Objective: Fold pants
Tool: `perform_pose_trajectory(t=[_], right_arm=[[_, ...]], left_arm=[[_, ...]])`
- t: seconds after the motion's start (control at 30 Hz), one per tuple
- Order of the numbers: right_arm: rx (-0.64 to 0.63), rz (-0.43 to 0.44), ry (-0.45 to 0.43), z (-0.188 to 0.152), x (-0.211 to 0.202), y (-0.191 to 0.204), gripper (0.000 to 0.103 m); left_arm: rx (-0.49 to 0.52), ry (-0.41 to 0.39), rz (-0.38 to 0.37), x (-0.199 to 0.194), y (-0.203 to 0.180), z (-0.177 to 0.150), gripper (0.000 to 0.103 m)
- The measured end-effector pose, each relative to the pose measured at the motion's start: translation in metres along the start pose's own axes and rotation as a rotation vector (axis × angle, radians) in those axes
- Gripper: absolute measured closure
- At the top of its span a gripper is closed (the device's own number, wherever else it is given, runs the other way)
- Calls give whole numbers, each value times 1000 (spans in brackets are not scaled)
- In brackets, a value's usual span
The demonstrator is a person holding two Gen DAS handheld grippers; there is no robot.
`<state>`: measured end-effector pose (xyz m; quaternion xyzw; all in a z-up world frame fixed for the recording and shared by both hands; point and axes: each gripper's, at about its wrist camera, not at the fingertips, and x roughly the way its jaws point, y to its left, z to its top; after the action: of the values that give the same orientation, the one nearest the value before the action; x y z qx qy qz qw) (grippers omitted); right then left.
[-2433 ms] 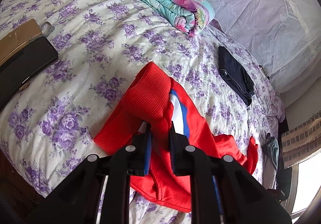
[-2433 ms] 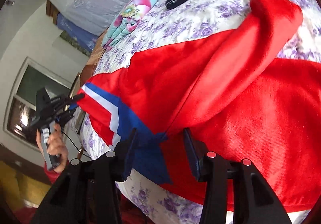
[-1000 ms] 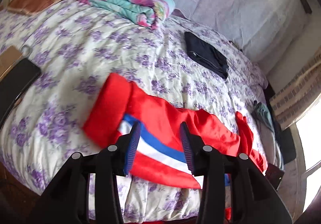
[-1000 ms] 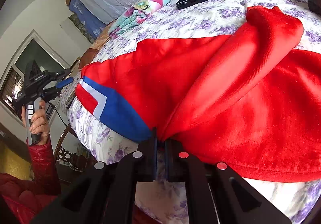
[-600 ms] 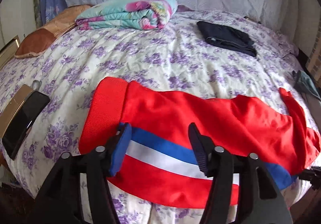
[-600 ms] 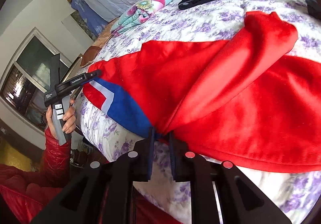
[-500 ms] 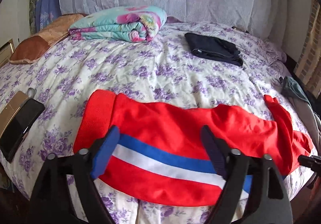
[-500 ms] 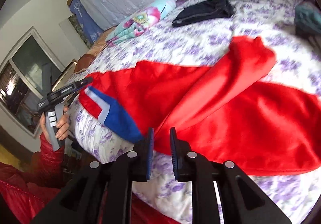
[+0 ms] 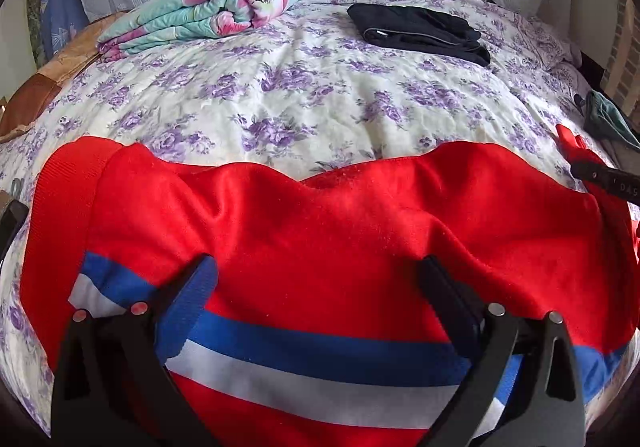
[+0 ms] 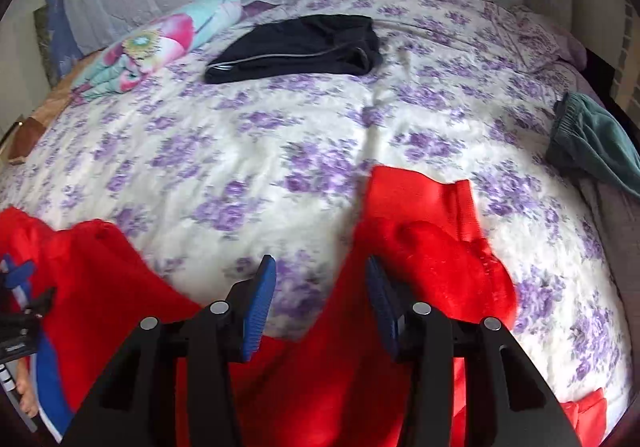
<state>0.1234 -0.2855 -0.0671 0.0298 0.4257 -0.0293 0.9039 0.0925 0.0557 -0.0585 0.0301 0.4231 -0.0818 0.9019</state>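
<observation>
The red pants (image 9: 340, 231) with a blue and white side stripe lie spread across the near edge of the floral bedspread (image 9: 312, 87). The ribbed cuff is at the left in the left wrist view. My left gripper (image 9: 320, 279) is wide open and empty, hovering over the striped leg. In the right wrist view the pants (image 10: 420, 247) lie bunched, with a ribbed end at the right. My right gripper (image 10: 320, 287) is open and empty just above them. The tip of the right gripper shows at the right edge of the left wrist view.
A folded black garment (image 9: 420, 29) and a rolled flowered quilt (image 9: 208, 7) lie at the far side of the bed. A green garment (image 10: 592, 143) sits at the right edge. A brown pillow (image 9: 36, 87) is at the left. White pillows line the headboard.
Both grippers have let go of the pants and opened. The pants now lie spread out on the bed. Both cameras have swung to face the bed head-on.
</observation>
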Motion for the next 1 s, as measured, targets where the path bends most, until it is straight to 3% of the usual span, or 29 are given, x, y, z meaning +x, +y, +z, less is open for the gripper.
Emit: perform_pose_trajectory(t=[0.13,0.2,0.4,0.57,0.7,0.87,1.0], right_arm=[[-15,-101,-16,-17,-8,-21,56],[32,-101,-21,-28,-17,-42,56],[209,-21,-93,-67,-64,-81,51],[322,116,-110,-52,-74,-91,49],[311,131,-67,-27,-58,-89,49],[320,115,114,-16,-11,-89,48],[286,97,150,-14,-3,-84,48]], left_arm=[[7,-4,12,1,-2,0,5],[5,-7,4,0,-1,-1,5],[5,-10,1,-1,-2,-1,5],[5,-10,1,-1,-1,-1,5],[6,-10,1,-1,-1,-1,5],[6,-10,0,-1,-1,-2,5],[3,-13,-5,-1,-1,-2,5]])
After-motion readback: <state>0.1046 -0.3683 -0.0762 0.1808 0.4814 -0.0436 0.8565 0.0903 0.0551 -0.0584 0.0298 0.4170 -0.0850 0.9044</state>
